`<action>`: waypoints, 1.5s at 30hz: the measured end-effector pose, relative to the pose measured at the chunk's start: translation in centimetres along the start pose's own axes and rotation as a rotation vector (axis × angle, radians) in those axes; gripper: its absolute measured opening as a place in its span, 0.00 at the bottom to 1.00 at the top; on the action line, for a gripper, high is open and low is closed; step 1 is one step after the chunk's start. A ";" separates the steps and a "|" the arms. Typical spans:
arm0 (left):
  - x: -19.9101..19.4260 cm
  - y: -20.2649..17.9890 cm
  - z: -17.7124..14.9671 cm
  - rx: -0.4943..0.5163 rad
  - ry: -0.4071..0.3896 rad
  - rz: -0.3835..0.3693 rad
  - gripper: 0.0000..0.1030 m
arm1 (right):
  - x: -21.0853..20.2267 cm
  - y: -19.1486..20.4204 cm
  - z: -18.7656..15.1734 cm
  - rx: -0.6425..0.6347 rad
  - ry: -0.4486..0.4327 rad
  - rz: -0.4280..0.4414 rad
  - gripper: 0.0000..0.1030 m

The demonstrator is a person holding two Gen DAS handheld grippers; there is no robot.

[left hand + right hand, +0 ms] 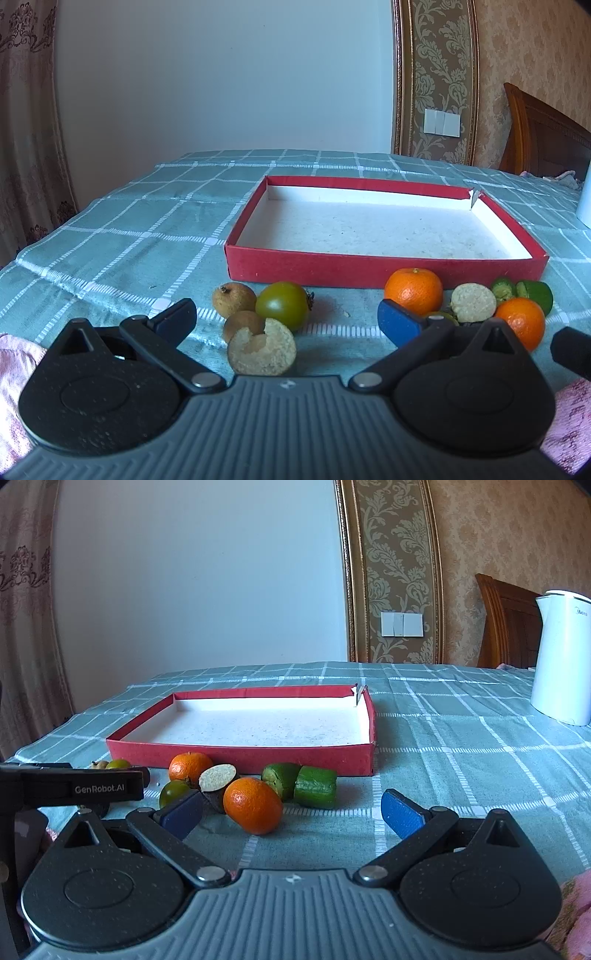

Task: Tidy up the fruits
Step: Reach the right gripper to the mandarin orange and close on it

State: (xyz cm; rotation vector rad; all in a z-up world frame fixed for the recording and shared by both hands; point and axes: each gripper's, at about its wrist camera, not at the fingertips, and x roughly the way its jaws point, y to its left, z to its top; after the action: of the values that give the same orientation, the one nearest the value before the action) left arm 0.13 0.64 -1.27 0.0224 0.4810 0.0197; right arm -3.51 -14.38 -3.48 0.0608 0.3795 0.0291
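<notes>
Orange mandarins (413,290), a green tomato (282,305) and brown cut fruit (262,351) lie scattered on the checked cloth (122,236), just near of the empty red box (384,267). Left gripper (286,318) and right gripper (291,812) both gape wide, holding nothing, low over the near fruit.

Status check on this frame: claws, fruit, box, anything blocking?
Left claw open, right claw open, both empty. Fruit on cloth before red box; nothing in the box. Path unblocked; kettle off right.
</notes>
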 end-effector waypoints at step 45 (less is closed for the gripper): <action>0.1 0.6 0.1 -0.030 0.011 -0.018 1.00 | 3.0 -0.2 6.1 -0.150 0.067 0.165 0.36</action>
State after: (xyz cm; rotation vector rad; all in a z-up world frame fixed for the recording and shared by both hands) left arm 0.23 1.26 -1.19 -0.0110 0.4919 0.0096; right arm 1.56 -14.77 1.03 -0.0575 0.4374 0.2225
